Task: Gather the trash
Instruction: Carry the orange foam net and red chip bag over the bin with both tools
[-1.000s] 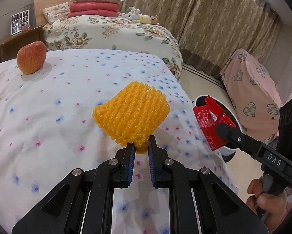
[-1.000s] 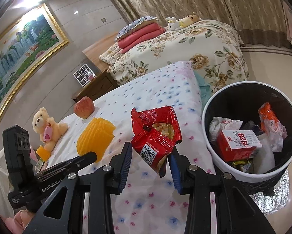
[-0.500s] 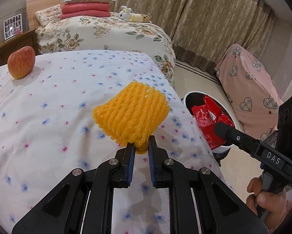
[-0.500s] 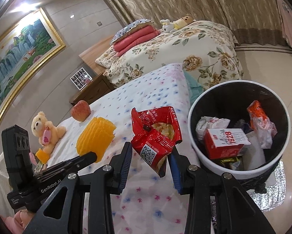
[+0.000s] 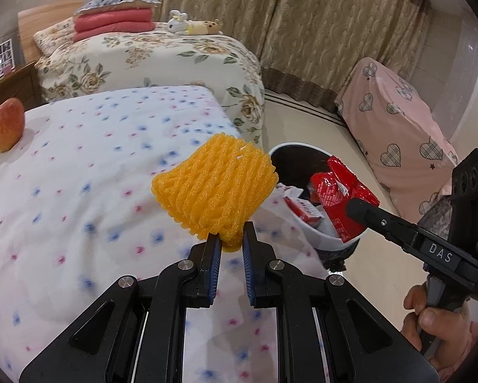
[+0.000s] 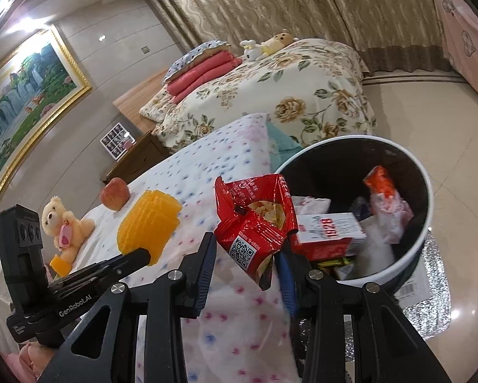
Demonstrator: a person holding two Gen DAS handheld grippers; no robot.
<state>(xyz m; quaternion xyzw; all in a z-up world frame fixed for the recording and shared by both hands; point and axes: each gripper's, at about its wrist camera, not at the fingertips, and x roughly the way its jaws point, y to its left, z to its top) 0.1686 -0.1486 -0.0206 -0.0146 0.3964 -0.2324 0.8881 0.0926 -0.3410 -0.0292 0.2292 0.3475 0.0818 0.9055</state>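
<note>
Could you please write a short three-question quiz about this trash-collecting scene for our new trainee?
1. True or false: the left claw grips the orange foam net.
2. What does the right claw hold: A) apple, B) red snack bag, C) teddy bear?
3. Fill in: the apple rests on the ____ cloth.

Key: 1 true; 2 B; 3 flower-dotted. The bag hangs beside the trash bin, not yet inside.

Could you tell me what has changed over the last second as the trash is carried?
Both grippers moved toward the trash bin; the red snack bag now overlaps its rim. Unchanged: left gripper grips the yellow foam net, right gripper the bag; the apple stays put.
</note>
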